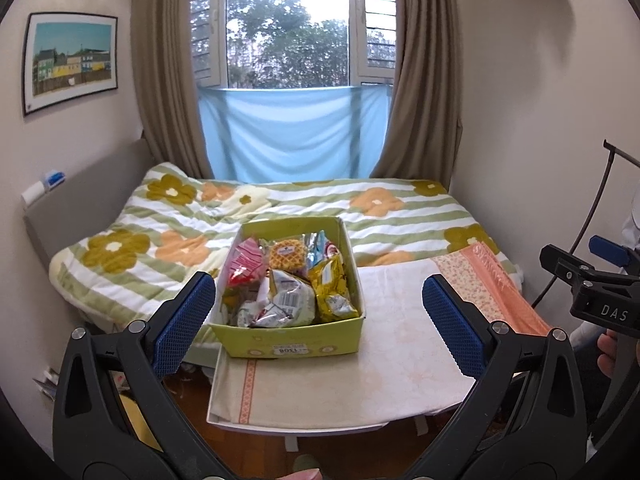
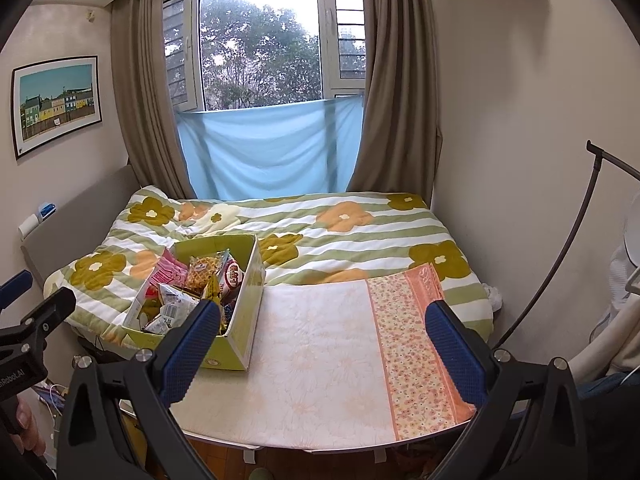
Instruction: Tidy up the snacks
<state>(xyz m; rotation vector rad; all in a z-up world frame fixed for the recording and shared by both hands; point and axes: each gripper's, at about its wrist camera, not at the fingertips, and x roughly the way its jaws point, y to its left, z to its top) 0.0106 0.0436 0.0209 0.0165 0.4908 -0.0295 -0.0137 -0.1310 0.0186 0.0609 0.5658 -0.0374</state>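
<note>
A yellow-green cardboard box (image 1: 288, 340) stands at the far left of a small cloth-covered table (image 1: 400, 360). It holds several wrapped snacks: a waffle pack (image 1: 285, 255), a pink pack (image 1: 248, 260), a gold pack (image 1: 332, 284) and a silver pack (image 1: 286, 304). The box also shows in the right wrist view (image 2: 240, 336). My left gripper (image 1: 320, 320) is open and empty, held back above the table's near edge, facing the box. My right gripper (image 2: 324, 344) is open and empty, over the table to the right of the box.
A bed with a flowered green-striped quilt (image 2: 360, 232) lies behind the table under a curtained window (image 1: 288, 24). A pink floral cloth (image 2: 412, 344) covers the table's right side. A black curved stand (image 2: 560, 256) rises at the right wall.
</note>
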